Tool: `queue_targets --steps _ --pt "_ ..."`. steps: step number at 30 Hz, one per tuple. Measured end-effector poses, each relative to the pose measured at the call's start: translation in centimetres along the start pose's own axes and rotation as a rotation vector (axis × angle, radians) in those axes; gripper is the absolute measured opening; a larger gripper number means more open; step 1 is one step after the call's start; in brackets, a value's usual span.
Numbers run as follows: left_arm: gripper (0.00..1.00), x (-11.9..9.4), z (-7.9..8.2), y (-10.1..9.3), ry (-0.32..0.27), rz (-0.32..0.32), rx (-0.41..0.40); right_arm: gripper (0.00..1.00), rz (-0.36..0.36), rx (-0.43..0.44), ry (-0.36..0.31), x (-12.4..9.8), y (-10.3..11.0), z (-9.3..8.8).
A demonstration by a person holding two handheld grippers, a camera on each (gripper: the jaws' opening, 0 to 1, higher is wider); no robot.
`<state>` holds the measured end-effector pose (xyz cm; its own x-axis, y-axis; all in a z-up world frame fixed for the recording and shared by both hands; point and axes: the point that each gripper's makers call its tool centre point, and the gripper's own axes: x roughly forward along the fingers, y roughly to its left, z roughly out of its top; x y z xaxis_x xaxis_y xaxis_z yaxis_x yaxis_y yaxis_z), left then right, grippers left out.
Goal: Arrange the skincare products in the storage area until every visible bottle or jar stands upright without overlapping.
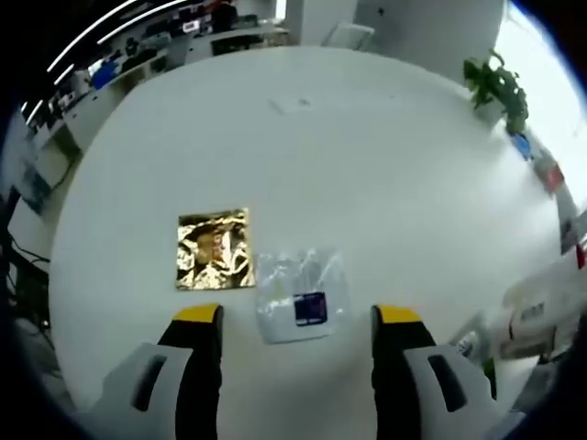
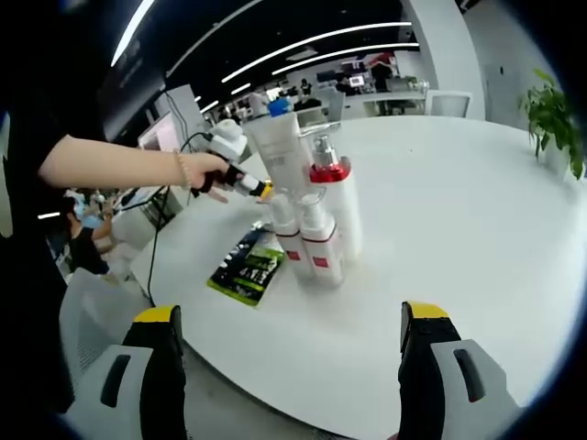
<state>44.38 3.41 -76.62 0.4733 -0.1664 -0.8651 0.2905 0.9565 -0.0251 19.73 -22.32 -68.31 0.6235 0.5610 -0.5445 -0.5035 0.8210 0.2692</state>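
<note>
- The skincare bottles (image 2: pixel 312 215) are seen in the right gripper view as a tight upright cluster on the white table (image 2: pixel 459 220); this cluster serves as the landmark below.
- The cluster is made up of a tall white tube with a blue cap (image 2: pixel 284 151), a white pump bottle with a red collar (image 2: pixel 335 197), and two smaller white bottles with red bands (image 2: pixel 321 243) standing in front of them, touching or nearly so.
- A flat green-and-black sachet (image 2: pixel 246 266) is seen lying beside the cluster, on its near left, just apart from the small bottles.
- The left gripper (image 2: pixel 252 186) is held at the cluster's left side, level with the tall tube, by a person's hand (image 2: pixel 206 170); whether it touches the tube cannot be told.
- The right gripper (image 2: pixel 289 325) is held well short of the cluster, its jaws spread wide and holding nothing.
- The left gripper is judged the nearer to the bottles; their long axes stand vertical.
- In the left gripper view the jaws are seen spread apart and empty, with a gold foil sachet (image 1: pixel 214 249) and a clear packet with a dark label (image 1: pixel 301 295) lying flat on the table beyond the tips.
- The cluster appears at that view's right edge, as white shapes (image 1: pixel 537 316).
</note>
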Motion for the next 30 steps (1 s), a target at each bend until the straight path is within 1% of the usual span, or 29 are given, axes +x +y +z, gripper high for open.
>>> queue_targets --steps 1,2,3,8,11,12,17,19,20,21,23,24,25,26,27,29,30 --pt "0.58 0.0 -0.2 0.1 0.011 0.011 0.019 0.98 0.0 0.0 0.001 0.0 0.0 0.0" --pt "0.57 0.0 -0.1 0.2 0.001 0.004 0.019 0.98 0.001 0.0 0.002 0.0 0.0 0.0" --pt "0.57 0.0 -0.1 0.5 0.007 0.007 0.005 0.98 0.001 0.001 0.002 0.0 0.1 0.0" --pt "0.54 0.2 0.1 0.5 0.001 0.006 0.021 0.98 0.001 0.003 0.004 0.0 0.1 -0.1" --pt "0.36 0.1 0.3 0.4 -0.026 -0.006 0.05 0.98 0.0 0.003 0.003 0.0 -0.1 -0.2" --pt "0.35 0.0 0.1 0.3 -0.027 -0.006 0.051 0.98 -0.001 0.004 0.002 0.0 -0.1 -0.2" --pt "0.34 0.3 0.4 0.6 -0.038 -0.011 0.079 0.98 -0.003 0.003 0.002 0.0 -0.1 -0.1" --pt "0.34 0.0 0.2 0.5 -0.034 -0.009 0.102 0.98 -0.003 0.003 0.001 0.0 0.0 -0.1" --pt "0.33 -0.1 0.5 0.8 -0.044 0.003 0.154 0.98 -0.003 0.003 0.0 0.0 0.0 0.0" --pt "0.33 -0.3 0.6 0.7 -0.055 0.001 0.175 0.98 -0.003 0.004 -0.001 0.0 0.0 0.0" --pt "0.33 -0.8 0.7 0.4 -0.066 -0.01 0.186 0.98 -0.001 0.005 -0.004 0.0 0.0 0.0" --pt "0.33 -1.0 1.1 0.6 -0.088 -0.017 0.203 0.98 0.001 0.004 -0.004 0.0 0.0 0.0" --pt "0.33 -1.1 1.2 0.6 -0.096 -0.018 0.208 0.98 0.002 0.002 -0.005 0.0 0.0 0.0" --pt "0.33 -1.8 1.4 0.5 -0.114 -0.021 0.228 0.98 0.004 0.0 -0.006 0.0 0.1 0.1" --pt "0.33 -2.2 1.5 0.4 -0.116 -0.024 0.24 0.98 0.007 -0.003 -0.007 0.0 0.1 0.1" --pt "0.31 -2.2 2.1 0.4 -0.137 -0.034 0.27 0.98 0.012 -0.009 -0.01 0.0 0.3 0.2" --pt "0.31 -2.8 2.0 0.3 -0.149 -0.036 0.285 0.97 0.013 -0.011 -0.012 0.0 0.4 0.2"
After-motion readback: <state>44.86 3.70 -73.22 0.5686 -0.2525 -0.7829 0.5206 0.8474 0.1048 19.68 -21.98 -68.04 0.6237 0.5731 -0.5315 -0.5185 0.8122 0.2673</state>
